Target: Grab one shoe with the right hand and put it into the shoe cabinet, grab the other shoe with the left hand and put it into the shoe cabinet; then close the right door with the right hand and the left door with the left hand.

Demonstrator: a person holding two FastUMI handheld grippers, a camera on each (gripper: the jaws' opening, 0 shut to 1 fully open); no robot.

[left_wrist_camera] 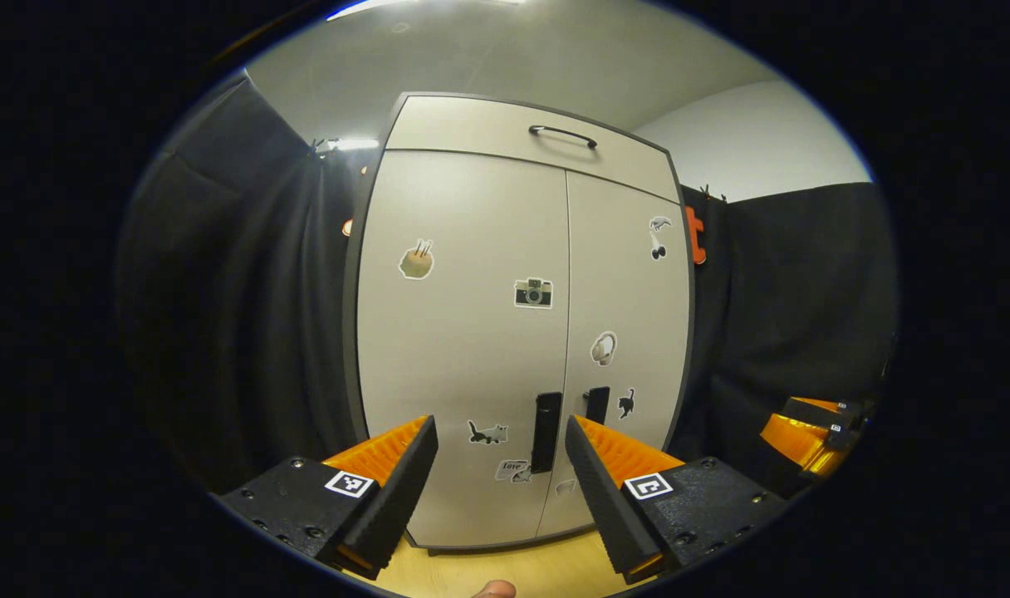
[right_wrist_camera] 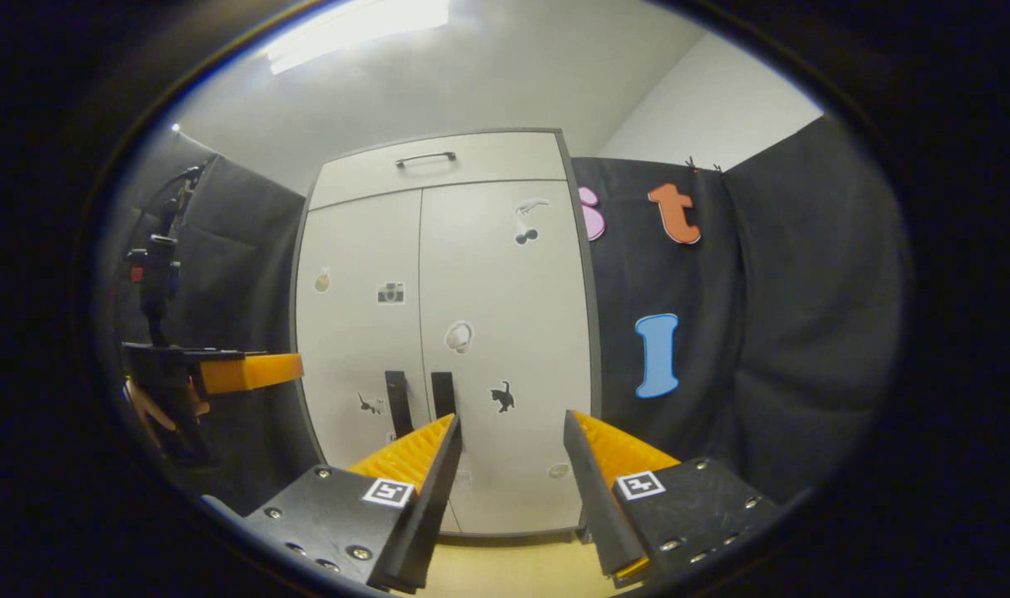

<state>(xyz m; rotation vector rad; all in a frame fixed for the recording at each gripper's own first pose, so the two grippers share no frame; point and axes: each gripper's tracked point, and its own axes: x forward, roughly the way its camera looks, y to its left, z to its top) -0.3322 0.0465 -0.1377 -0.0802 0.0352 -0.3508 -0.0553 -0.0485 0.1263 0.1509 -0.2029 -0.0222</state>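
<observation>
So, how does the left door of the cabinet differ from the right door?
The left door looks wider than the right door. The left door carries the camera sticker; the right door carries the black cat sticker. Both are shut, pale, with a dark upright handle near the middle seam.

The shoe cabinet (left_wrist_camera: 472, 332) is pale cream with a dark grey frame, black door handles (left_wrist_camera: 546, 432) and small stickers: a black cat (right_wrist_camera: 502, 396), a camera (left_wrist_camera: 533, 292). Both grippers' fingers (left_wrist_camera: 389, 453) are ribbed orange on black bodies, each carrying a black-and-white square marker (right_wrist_camera: 387, 492). The floor (left_wrist_camera: 505, 569) is light wood.
</observation>
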